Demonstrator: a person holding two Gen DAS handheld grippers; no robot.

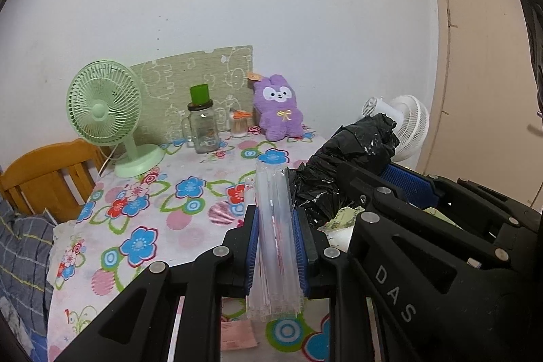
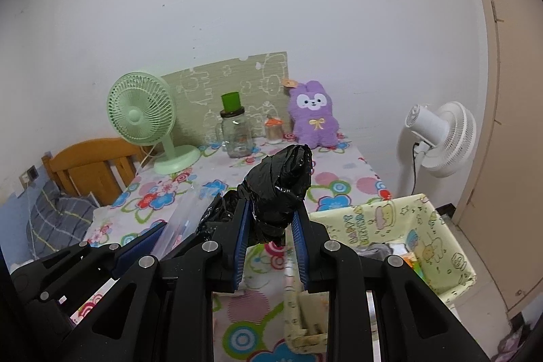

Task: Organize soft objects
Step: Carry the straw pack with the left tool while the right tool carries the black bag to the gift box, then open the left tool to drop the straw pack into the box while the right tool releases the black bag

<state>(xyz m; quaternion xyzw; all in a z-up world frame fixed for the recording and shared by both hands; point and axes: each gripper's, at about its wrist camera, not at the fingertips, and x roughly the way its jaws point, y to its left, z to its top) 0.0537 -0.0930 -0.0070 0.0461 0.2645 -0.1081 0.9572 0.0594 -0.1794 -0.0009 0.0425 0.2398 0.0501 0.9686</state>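
We are pinching a clear plastic bag (image 1: 276, 226) between the blue pads of our left gripper (image 1: 276, 236); the jaws are pressed almost together on it, and the folded plastic is standing upright out of them, above the flowered tablecloth (image 1: 149, 219). Just to the right of that gripper, our right gripper (image 2: 269, 219) is clamping a crumpled black plastic bag (image 2: 281, 182), which is bulging up and forward out of its jaws. The two grippers are working side by side, the black plastic brushing against the clear one.

Below and to the right of the right gripper, a yellow-green fabric box (image 2: 437, 246) with cartoon prints is sitting at the table's edge, with a few small items lying inside.

Farther ahead of both grippers, at the far end of the table against the wall, a purple plush bunny (image 2: 314, 121) is sitting upright. To its left we are seeing a small orange-capped container (image 2: 274, 129), then a glass jar (image 2: 236, 138) with a green cup on top, then a green desk fan (image 2: 142, 114). A patterned green board (image 2: 237, 80) is leaning behind them. Off to the right, beyond the table, a white fan (image 2: 441, 138) is standing on the floor.
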